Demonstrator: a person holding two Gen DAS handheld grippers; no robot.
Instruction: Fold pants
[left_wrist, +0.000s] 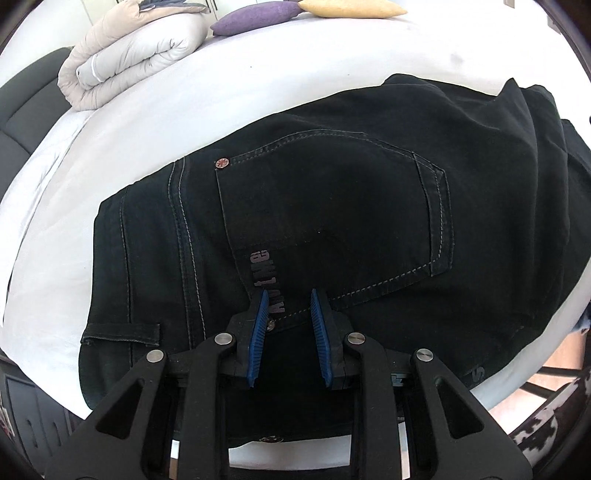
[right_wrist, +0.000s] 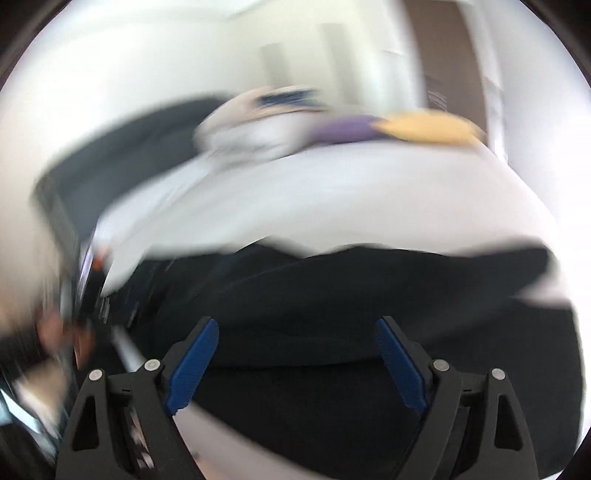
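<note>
Black pants fill the middle of the left frame, lying on the white bed. The left hand-held gripper sits bottom centre, blue pads slightly parted with nothing between them. The right hand-held gripper is spread wide, view pretty blurry.

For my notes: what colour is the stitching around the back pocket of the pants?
Light grey on the black pants; clearest in the left wrist view.

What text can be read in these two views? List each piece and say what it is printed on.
"LMG", grey letters running along the back pocket of the black pants, just ahead of the left gripper; the letters before it are partly hidden by the finger, so not readable.
"S", a single grey letter on the pants near the bed's edge.
Right wrist view: too blurred, no text readable.
</note>
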